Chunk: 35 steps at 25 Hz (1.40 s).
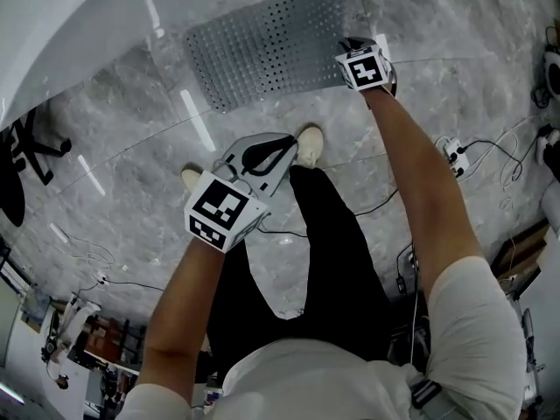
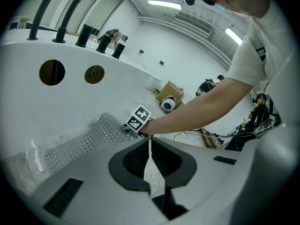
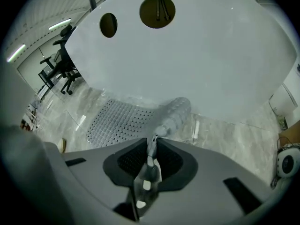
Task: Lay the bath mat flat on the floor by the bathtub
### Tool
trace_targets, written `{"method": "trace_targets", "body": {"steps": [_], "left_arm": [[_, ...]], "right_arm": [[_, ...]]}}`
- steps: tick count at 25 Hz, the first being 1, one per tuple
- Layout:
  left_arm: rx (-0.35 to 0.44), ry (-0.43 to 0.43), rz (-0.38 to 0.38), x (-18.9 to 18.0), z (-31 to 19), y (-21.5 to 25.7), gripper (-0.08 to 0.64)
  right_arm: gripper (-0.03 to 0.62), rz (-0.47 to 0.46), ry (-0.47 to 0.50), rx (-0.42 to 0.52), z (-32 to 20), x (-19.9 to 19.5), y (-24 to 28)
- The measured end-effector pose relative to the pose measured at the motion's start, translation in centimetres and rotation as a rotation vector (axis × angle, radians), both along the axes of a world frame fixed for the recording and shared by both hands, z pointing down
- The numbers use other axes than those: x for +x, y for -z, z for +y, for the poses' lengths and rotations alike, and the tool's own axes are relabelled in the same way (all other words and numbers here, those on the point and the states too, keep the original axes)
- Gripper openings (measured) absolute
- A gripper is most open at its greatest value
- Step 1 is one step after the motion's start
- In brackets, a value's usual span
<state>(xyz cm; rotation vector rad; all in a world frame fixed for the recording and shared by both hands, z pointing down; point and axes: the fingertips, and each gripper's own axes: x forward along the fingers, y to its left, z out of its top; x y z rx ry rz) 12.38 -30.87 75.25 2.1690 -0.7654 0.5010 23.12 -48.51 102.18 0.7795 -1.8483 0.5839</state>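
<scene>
Fingers [image 2: 129, 165] of the left gripper [image 2: 149, 140] are pressed together with nothing between them, and the gripper hangs in the air above the person's black trousers [image 1: 324, 261] and pale shoes [image 1: 309, 143]. Farther out, at the end of a stretched arm, the right gripper [image 3: 153, 140] is clamped tight on one corner of the grey, hole-dotted bath mat [image 3: 119, 121]; that corner is raised and curled, while the rest of the mat lies flat on the marble floor [image 1: 131, 138]. Just beyond the mat's far edge stands the white bathtub [image 3: 197, 55], with two round holes in its side.
</scene>
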Motion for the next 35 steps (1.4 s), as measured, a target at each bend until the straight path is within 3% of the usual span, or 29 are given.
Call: {"method": "trace_targets", "body": {"steps": [5,7,9,14,23,35], "left_arm": [[-0.008,0.000,-0.019,0.8,-1.1,-1.2,0.029],[-0.008,-0.011,-0.021,1.2,-1.5,-1.3,0.029],[-0.007,-0.020,-0.024,1.8,-1.8,-1.1,0.029],[0.002,-0.049,-0.023,3.9,-2.3,0.6,0.029],[0.035,-0.089,-0.034,6.2,-3.2,6.7,0.029],[0.090,-0.148,-0.051,6.1,0.6,15.9,0.029]], "right_arm": [[0.117,0.068,-0.022,-0.025,0.2,3.0,-2.1],[0.100,0.086,-0.044,-0.020,0.3,4.4,-2.0],[0.042,0.090,-0.056,-0.029,0.7,5.8,-1.6],[0.031,0.080,-0.091,-0.062,2.6,8.8,0.7],[0.011,-0.023,-0.081,-0.085,5.3,8.9,8.0],[0.009,-0.129,-0.076,-0.039,10.6,7.3,21.5]]}}
